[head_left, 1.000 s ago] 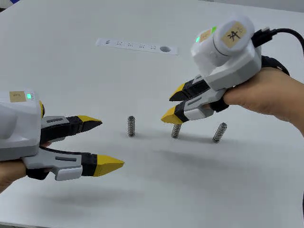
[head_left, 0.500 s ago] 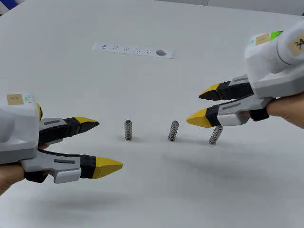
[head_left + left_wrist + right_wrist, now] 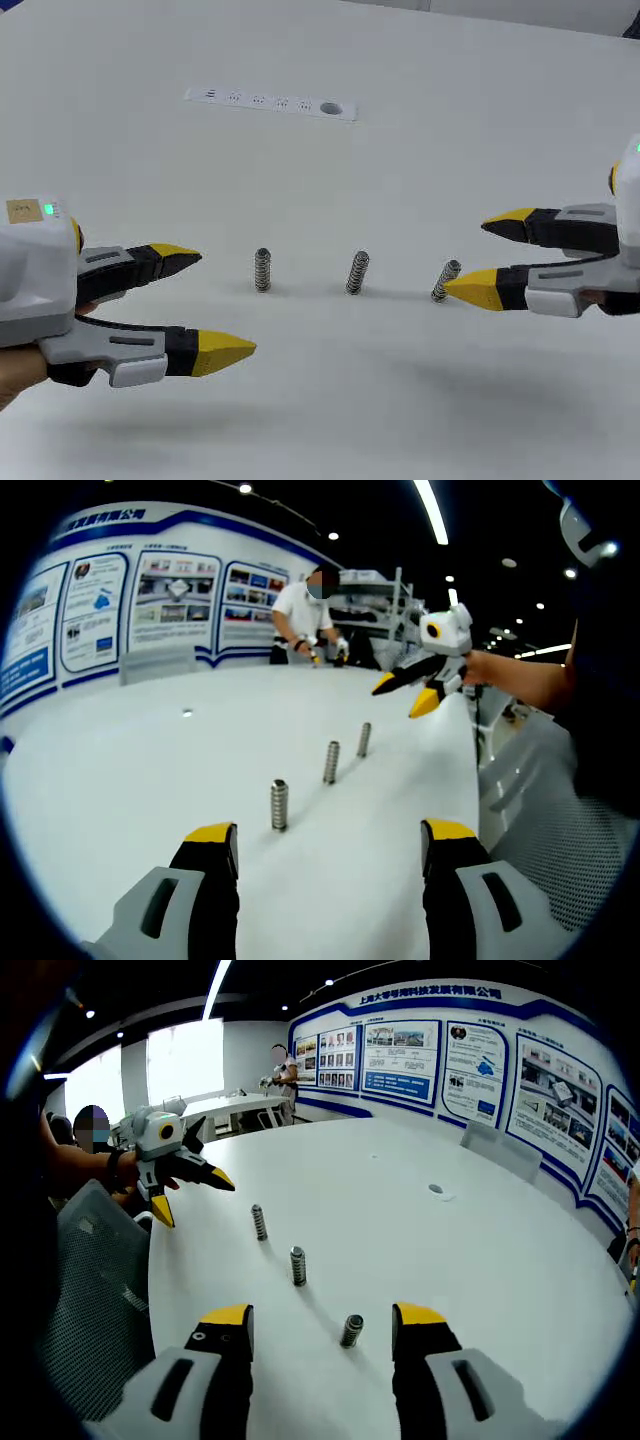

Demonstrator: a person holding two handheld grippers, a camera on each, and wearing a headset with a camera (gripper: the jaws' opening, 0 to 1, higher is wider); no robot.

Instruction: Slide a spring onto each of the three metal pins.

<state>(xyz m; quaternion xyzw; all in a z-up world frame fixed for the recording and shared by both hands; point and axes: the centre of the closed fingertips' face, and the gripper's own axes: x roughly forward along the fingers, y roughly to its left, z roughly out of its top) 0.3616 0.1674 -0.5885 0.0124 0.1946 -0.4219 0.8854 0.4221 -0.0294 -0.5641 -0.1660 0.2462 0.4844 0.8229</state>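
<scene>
- Left hand-held gripper [image 3: 228,303]: held low at the left of the table [image 3: 330,410], jaws spread wide with nothing between them. It points toward the row of springs and sits well apart from it.
- Right hand-held gripper [image 3: 464,257]: comes in from the right with its jaws spread and empty. The lower yellow tip is just beside the right spring; whether it touches the spring cannot be told.
- Left spring [image 3: 262,269]: stands upright on the table at the near end of the row in the left gripper view.
- Middle spring [image 3: 357,272]: stands between the other two and leans slightly.
- Right spring [image 3: 446,279]: stands at the right end of the row, leaning a little, closest to the right hand-held gripper's jaws in its own view.
- Pins: hidden inside the coils and not clearly made out. That each spring stands on end suggests a pin runs through it.
- Power strip [image 3: 270,102]: set flat in the table at the far side, well clear of the work.
- Task status, as a judgement: all three springs appear seated, so little seems left beyond perhaps checking the leaning right spring.
</scene>
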